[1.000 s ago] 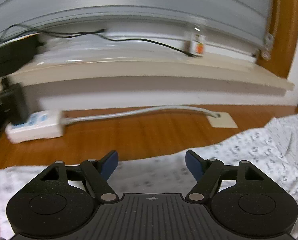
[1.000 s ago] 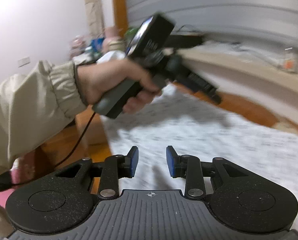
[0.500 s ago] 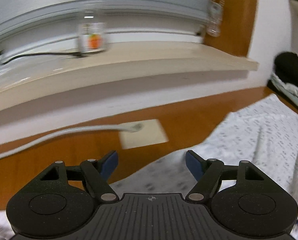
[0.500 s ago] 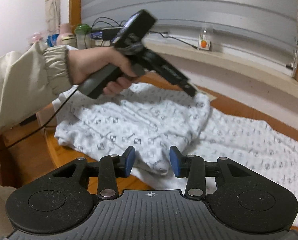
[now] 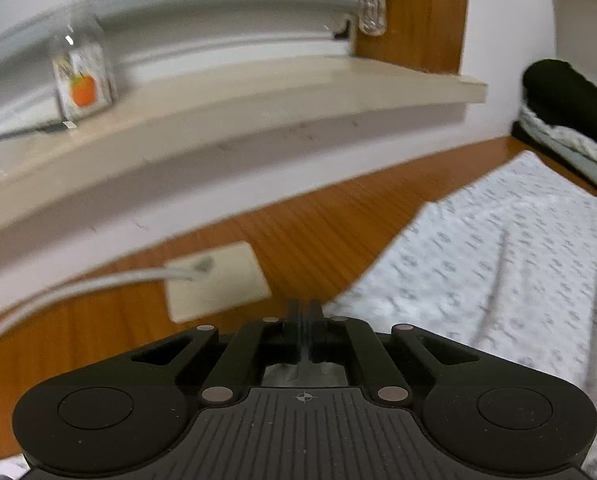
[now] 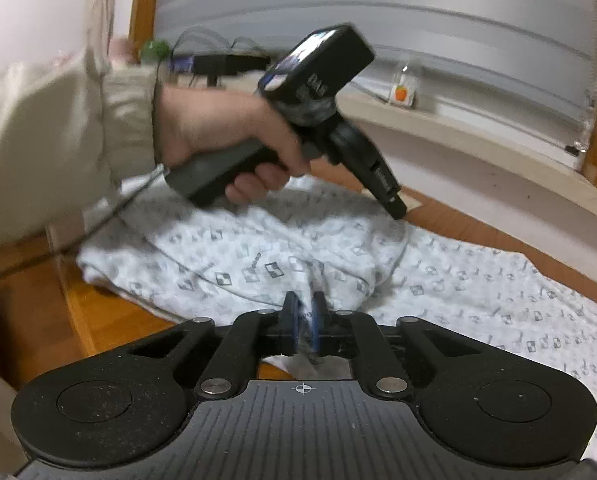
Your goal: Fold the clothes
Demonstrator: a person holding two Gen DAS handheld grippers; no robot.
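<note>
both grippers pinch the garment [image 6: 258, 256] (l [image 5: 305, 312] & r [image 6: 304, 308])

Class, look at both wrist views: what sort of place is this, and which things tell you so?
Probably a room in a home: a patterned garment lies spread on a wooden surface below a window ledge with blinds, and folded laundry is stacked nearby.
</note>
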